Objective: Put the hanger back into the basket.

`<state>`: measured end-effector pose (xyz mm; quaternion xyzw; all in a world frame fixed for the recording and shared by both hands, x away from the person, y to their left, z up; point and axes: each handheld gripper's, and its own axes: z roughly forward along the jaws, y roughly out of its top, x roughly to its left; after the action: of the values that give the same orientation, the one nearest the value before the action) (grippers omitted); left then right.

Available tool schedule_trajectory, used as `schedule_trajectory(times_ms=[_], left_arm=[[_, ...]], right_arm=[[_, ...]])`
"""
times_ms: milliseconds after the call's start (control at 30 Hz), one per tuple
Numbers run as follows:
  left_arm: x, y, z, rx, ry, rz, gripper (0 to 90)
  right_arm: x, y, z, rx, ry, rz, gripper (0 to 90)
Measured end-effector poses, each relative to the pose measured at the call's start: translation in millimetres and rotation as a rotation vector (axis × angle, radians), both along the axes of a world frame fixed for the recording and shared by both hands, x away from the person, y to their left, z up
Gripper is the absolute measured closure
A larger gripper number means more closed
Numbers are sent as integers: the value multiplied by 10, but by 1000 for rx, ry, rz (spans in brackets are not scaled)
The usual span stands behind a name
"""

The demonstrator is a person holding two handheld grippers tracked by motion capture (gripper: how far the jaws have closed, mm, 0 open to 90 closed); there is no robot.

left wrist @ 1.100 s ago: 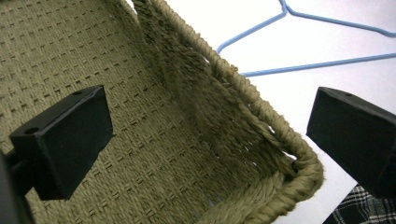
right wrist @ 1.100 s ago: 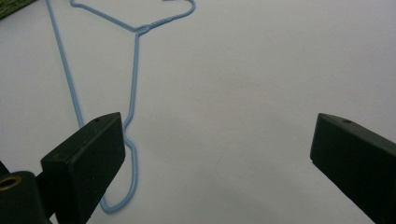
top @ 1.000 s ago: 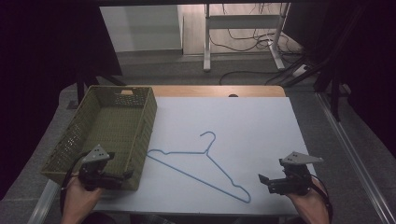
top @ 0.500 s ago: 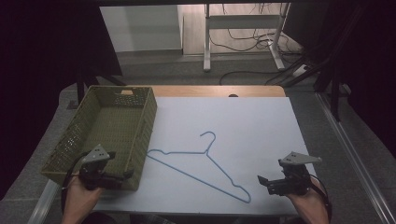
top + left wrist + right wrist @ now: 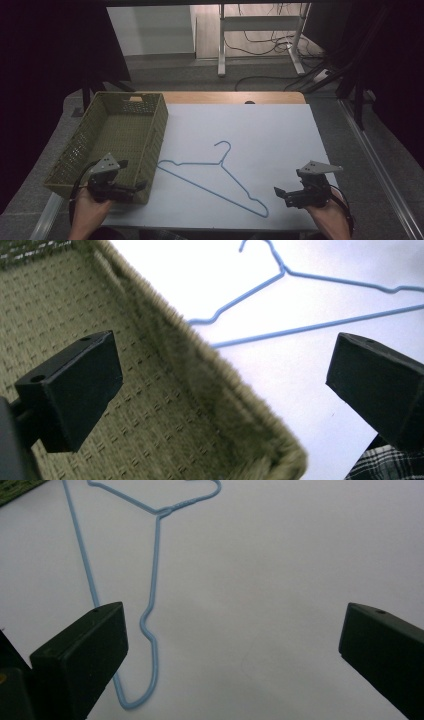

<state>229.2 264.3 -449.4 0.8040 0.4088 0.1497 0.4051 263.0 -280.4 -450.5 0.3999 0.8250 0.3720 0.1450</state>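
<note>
A blue wire hanger (image 5: 218, 163) lies flat on the white table cover, hook pointing away from me. My left gripper (image 5: 136, 190) is open at the near right corner of an olive woven basket (image 5: 150, 130). In the left gripper view the jaws (image 5: 225, 385) straddle that basket corner (image 5: 165, 405), with the hanger (image 5: 320, 327) beyond them. My right gripper (image 5: 282, 196) is open at the front right, just right of the hanger's near end. In the right gripper view its jaws (image 5: 232, 655) stand wide apart, and the hanger's shoulder (image 5: 156, 560) runs by the left jaw. Neither gripper holds anything.
The white cover (image 5: 270, 140) spans most of the table, with a strip of wood (image 5: 225, 97) along the far edge. The basket's inside looks empty. Beyond the table stand a metal desk frame (image 5: 222, 45) and floor cables (image 5: 265, 77).
</note>
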Motion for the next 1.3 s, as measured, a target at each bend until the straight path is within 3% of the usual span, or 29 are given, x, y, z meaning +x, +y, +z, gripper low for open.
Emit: schedule_trajectory(times_ms=[167, 367, 933, 1300], left_arm=[[31, -105, 34, -53, 2, -36, 14], [67, -209, 49, -47, 3, -60, 14], [160, -707, 86, -86, 21, -221, 5], [310, -1104, 72, -23, 19, -297, 5]], right_arm=[[35, 58, 10, 19, 36, 9, 0], [66, 140, 41, -1, 22, 38, 0], [144, 352, 94, -10, 15, 86, 0], [228, 518, 116, -51, 40, 97, 0]])
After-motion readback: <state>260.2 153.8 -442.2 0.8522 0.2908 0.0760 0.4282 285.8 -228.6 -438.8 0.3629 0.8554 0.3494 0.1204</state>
